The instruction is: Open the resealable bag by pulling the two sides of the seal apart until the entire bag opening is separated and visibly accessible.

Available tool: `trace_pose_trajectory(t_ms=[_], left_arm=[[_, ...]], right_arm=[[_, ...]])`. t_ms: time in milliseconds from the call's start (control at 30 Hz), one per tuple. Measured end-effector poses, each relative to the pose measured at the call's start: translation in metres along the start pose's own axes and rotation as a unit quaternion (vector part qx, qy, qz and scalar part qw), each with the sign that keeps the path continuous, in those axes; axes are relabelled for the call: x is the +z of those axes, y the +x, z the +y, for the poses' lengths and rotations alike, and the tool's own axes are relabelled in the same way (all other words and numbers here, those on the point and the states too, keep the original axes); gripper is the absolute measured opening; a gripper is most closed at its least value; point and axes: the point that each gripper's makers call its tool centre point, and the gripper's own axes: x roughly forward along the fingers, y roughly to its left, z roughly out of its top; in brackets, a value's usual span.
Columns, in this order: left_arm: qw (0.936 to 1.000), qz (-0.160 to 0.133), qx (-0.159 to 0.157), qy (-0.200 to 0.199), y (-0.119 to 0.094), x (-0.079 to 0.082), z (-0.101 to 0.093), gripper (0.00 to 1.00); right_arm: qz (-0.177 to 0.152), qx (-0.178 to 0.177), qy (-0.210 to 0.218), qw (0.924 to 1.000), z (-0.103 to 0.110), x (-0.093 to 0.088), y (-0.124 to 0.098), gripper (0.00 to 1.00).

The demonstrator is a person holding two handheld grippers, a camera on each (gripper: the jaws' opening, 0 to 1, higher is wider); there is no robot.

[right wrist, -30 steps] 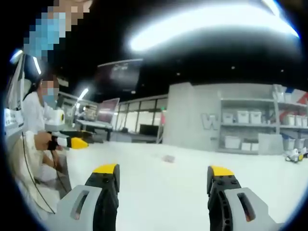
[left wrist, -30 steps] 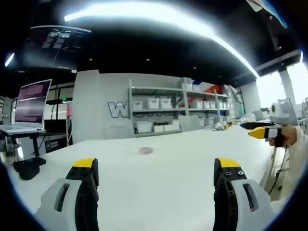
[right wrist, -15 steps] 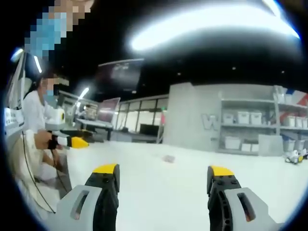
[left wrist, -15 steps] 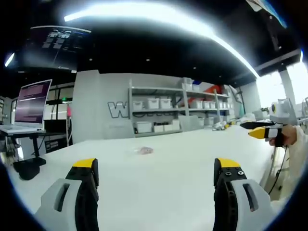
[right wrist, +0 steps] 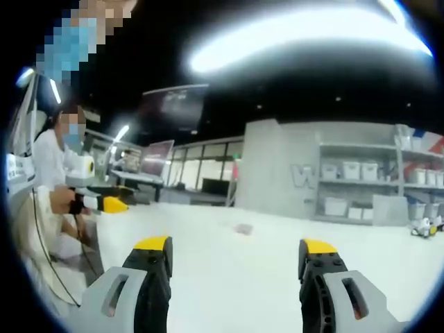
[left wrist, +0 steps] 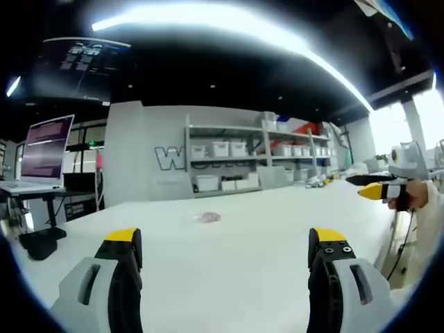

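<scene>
The bag lies flat on the white tabletop, well ahead of the left gripper and right gripper, both empty with fingers spread wide, neither clearly nearer; its long axis is too small to tell.

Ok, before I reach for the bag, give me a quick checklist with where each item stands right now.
1. Left gripper open: ok, jaws stand wide apart with nothing between them.
2. Right gripper open: ok, jaws wide apart and holding nothing.
3. Resealable bag located: ok, a small pale item lying on the white table, ahead of both grippers.
4. Grippers at the bag: not ok, both sit well short of it.
5. Seal state: cannot tell, the bag is too small and blurred.
6. Path across the table to the bag: ok, bare tabletop between the jaws and the bag.
</scene>
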Motion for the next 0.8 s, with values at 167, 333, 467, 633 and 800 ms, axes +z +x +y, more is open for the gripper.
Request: trace_pose_trajectory(t_ms=[167,333,467,633,800], left_arm=[[1.0000,0.000,0.000,0.001,0.0003,0.0007,0.0003,0.98],[1.0000,0.001,0.001,0.002,0.0003,0.0001,0.0012,0.98],[1.0000,0.002,0.003,0.002,0.0000,-0.0015,0.0031,0.98],[0.9999,0.009,0.004,0.004,0.0003,-0.0052,0.0040,0.98],[0.9998,0.016,0.003,0.008,-0.0003,-0.0089,0.0028,0.98]], right_arm=[[0.002,0.000,0.000,1.0000,0.0000,-0.0011,-0.0001,0.75],[0.005,0.001,-0.002,1.0000,0.0006,-0.0026,-0.0001,0.75],[0.006,0.004,-0.004,1.0000,0.0016,-0.0026,-0.0001,0.75],[0.013,0.003,-0.007,0.9999,-0.0002,-0.0054,-0.0010,0.75],[0.013,0.003,-0.006,0.9999,-0.0005,-0.0054,-0.0012,0.75]])
